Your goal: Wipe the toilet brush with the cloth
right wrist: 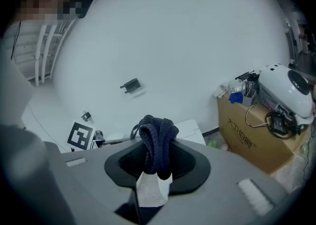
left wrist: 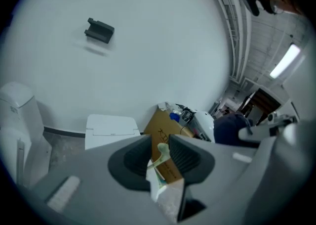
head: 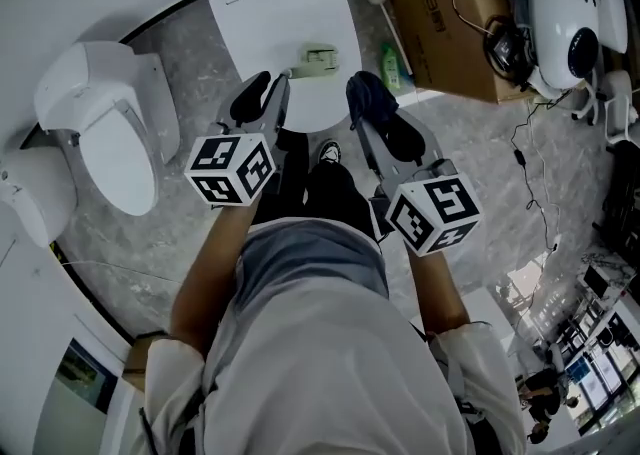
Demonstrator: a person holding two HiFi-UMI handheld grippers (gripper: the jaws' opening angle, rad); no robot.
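Right now both grippers are raised side by side over the front end of a white closed-lid toilet point(head: 285, 3). The left gripper point(head: 272, 93) has its jaws drawn narrow onto a pale green toilet brush point(head: 318, 56). In the left gripper view, a slim pale stem of that brush point(left wrist: 160, 154) stands pinched between the dark pads point(left wrist: 136, 162). From the head view the green piece shows over the toilet's lid, just past the left gripper's tips.

The right gripper point(head: 382, 123) is clamped on a dark navy, thick-knit cloth point(head: 368, 91). In the right gripper view the cloth point(right wrist: 157, 142) is bunched in folds that rise above the jaws and hang down between them. Cloth and brush sit near each other over the lid's front edge. Whether they touch cannot be told.

To the right of the toilet stands a brown cardboard box point(head: 440, 18) with printed lettering. A white rounded helmet-like device point(head: 565, 28) with black cables is on the box's far side from the toilet. A small green bottle point(head: 393, 63) rests on the floor between toilet and box. To the left of the toilet sits a second white toilet with an oval seat point(head: 110, 138). The person's legs and one dark shoe point(head: 329, 152) are just in front of the toilet.
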